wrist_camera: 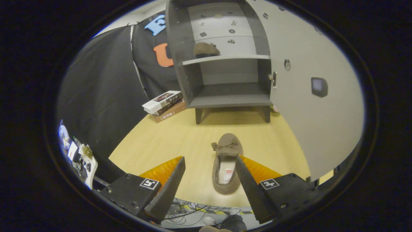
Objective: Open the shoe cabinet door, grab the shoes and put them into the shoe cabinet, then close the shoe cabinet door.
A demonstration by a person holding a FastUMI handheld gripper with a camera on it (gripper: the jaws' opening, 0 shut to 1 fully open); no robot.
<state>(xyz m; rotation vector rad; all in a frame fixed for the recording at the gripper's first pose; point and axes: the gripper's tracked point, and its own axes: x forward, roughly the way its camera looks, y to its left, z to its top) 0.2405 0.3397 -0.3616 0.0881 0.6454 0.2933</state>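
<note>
A brown slipper [227, 164] lies on the pale wooden tabletop [167, 141], toe pointing away toward the cabinet. My gripper [210, 162] is open, and the slipper sits between the fingers, close against the right finger [248, 183] and apart from the left one [169, 185]. Beyond it stands the grey shoe cabinet [225, 64] with its door [309, 96] swung wide open to the right. A second brown slipper [206, 50] rests on the cabinet's upper shelf. The lower shelf holds nothing.
A stack of books [164, 104] lies left of the cabinet's feet. Cables [193, 214] run over the floor below the table's near edge. Some white items [80, 158] sit low at the left beside the black cloth wall.
</note>
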